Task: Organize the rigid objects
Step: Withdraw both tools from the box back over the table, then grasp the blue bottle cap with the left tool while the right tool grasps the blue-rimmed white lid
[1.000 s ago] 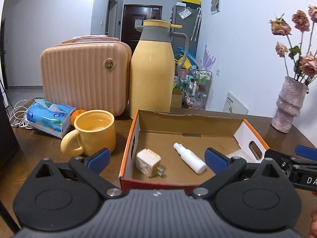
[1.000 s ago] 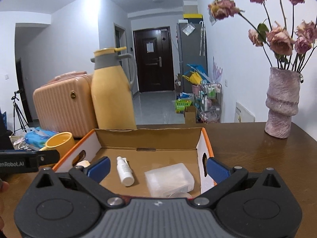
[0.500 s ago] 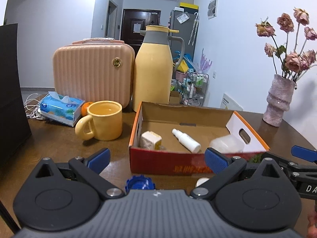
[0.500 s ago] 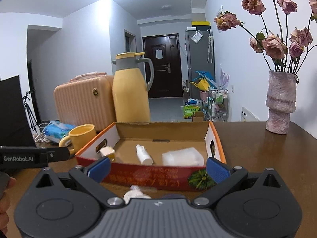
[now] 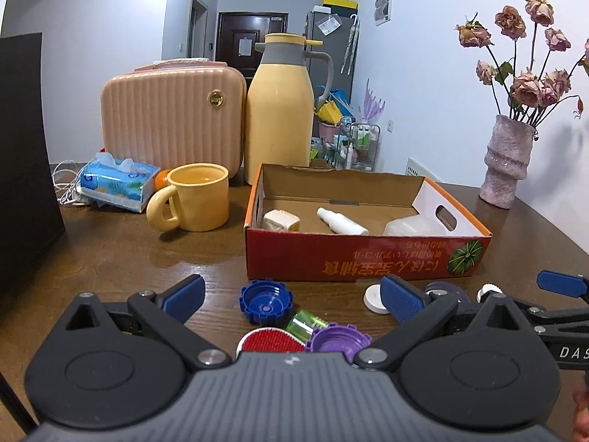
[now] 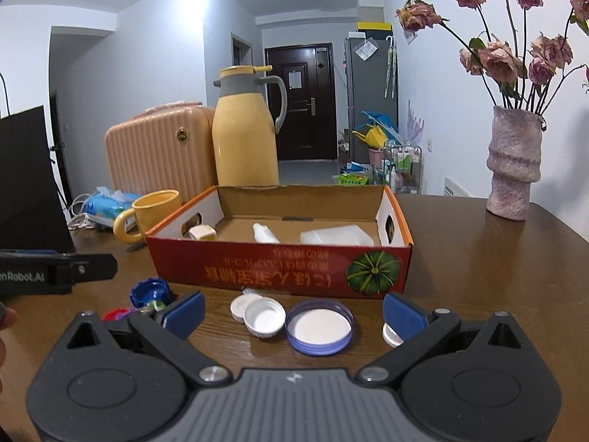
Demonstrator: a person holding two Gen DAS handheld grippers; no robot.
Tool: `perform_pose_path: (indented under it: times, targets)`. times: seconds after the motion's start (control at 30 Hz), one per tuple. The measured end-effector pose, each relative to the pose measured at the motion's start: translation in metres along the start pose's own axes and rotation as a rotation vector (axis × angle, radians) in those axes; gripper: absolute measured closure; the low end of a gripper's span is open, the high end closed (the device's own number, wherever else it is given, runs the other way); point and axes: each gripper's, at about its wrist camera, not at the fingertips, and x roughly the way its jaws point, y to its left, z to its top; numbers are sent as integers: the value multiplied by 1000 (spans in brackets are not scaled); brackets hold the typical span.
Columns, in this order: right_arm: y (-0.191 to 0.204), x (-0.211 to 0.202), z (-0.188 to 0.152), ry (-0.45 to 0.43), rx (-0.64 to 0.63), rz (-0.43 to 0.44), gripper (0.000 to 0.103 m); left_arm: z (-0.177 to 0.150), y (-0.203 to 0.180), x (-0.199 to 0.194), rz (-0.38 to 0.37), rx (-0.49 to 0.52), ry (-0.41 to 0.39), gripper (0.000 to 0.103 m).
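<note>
Tabletop (image 5: 110, 258); both grippers' fingers (image 6: 184, 311) spread.

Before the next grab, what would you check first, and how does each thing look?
1. Left gripper jaws open and empty: ok.
2. Right gripper jaws open and empty: ok.
3. Loose caps within reach in front of the box: ok; blue cap before the left jaws, white cap and purple-rimmed lid before the right.
4. Free room in the cardboard box: ok; bare floor shows around the spray bottle.
5. Caps apart from each other: not ok; green cap crowds the purple cap.
</note>
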Motion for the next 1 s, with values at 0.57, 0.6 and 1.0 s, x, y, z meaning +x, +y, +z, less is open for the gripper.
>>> perform_pose_path:
  times: [0.57,0.6,1.0]
  targets:
    - [-12,64,-16,187,-95,-43,9,-5,22,19,15,-35,57,0]
    - [-12,69,-16,193,-102,-45,9,-5,23,19,16,-37,59,0]
    - [-15,112,-12,258,-88,-8,38,-5,37,32,25,-68,98,0]
